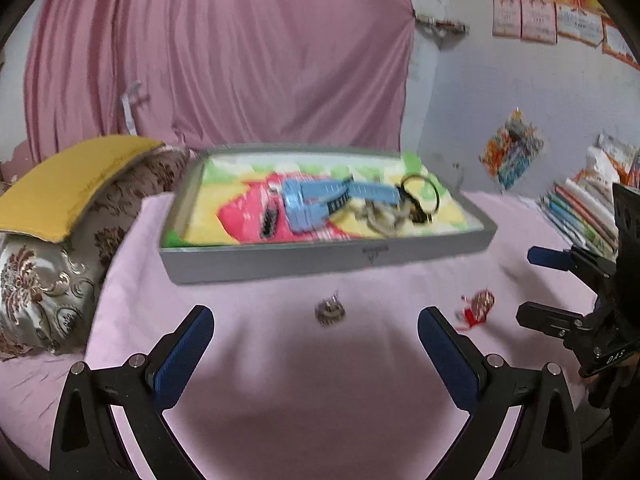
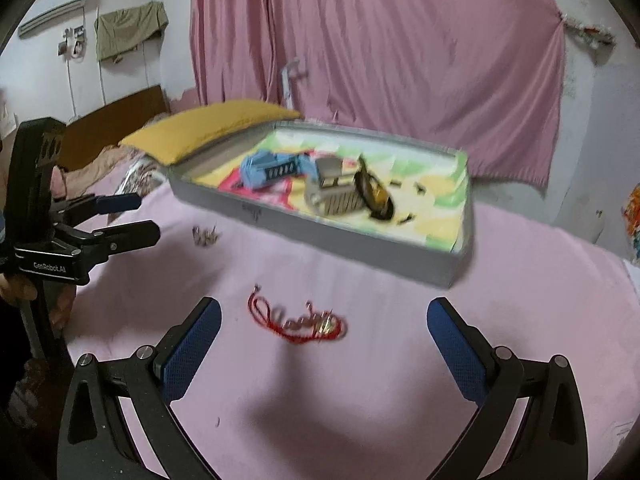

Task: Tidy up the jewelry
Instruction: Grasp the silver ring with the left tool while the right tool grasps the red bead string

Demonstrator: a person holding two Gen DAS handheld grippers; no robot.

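Red string bracelet and small metal piece lie loose on the pink bedsheet, outside the grey tray. Tray holds blue watch, silver watch, rings: partly sorted. Left tool and right tool both spread apart, empty.
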